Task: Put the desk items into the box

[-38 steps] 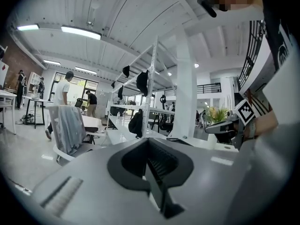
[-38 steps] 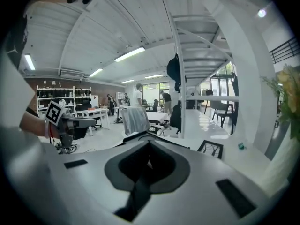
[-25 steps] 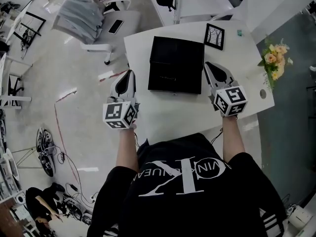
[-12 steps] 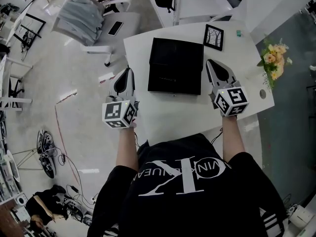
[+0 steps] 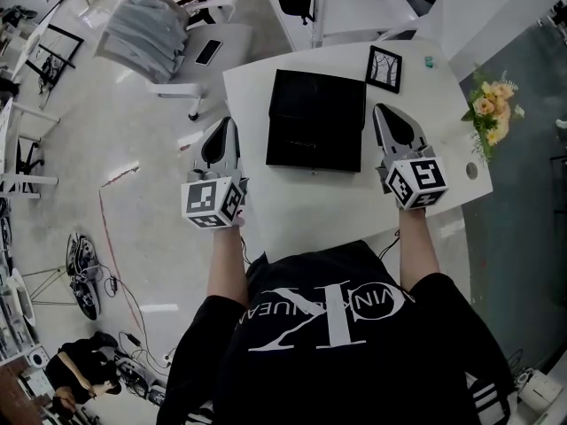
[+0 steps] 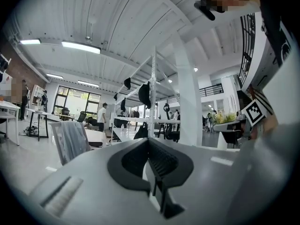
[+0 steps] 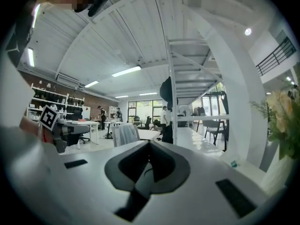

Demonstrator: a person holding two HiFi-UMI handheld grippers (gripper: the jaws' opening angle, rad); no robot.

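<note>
White desk (image 5: 301,193), seen from above. Flat black square box (image 5: 316,119) sits at mid-desk, edges roughly parallel to the desk's sides. From this height I can't tell whether its lid is on or off.

Left gripper (image 5: 228,127): held just off the desk's left edge, beside the box, not touching it. Its own view shows the jaws (image 6: 149,140) pressed together, nothing between them.

Right gripper (image 5: 384,111): over the desk just right of the box, clear of it. Jaws (image 7: 149,143) likewise closed together and empty.

Desk items, all outside the box:
- small black-framed picture with white mat (image 5: 384,67), lying near the far edge, beyond the right gripper's tip
- tiny teal object (image 5: 429,60), further right near the far corner
- bunch of yellow and peach flowers (image 5: 490,106) at the desk's right side

White chair draped with a grey garment (image 5: 146,34) stands on the floor, far left, well apart from the desk.
</note>
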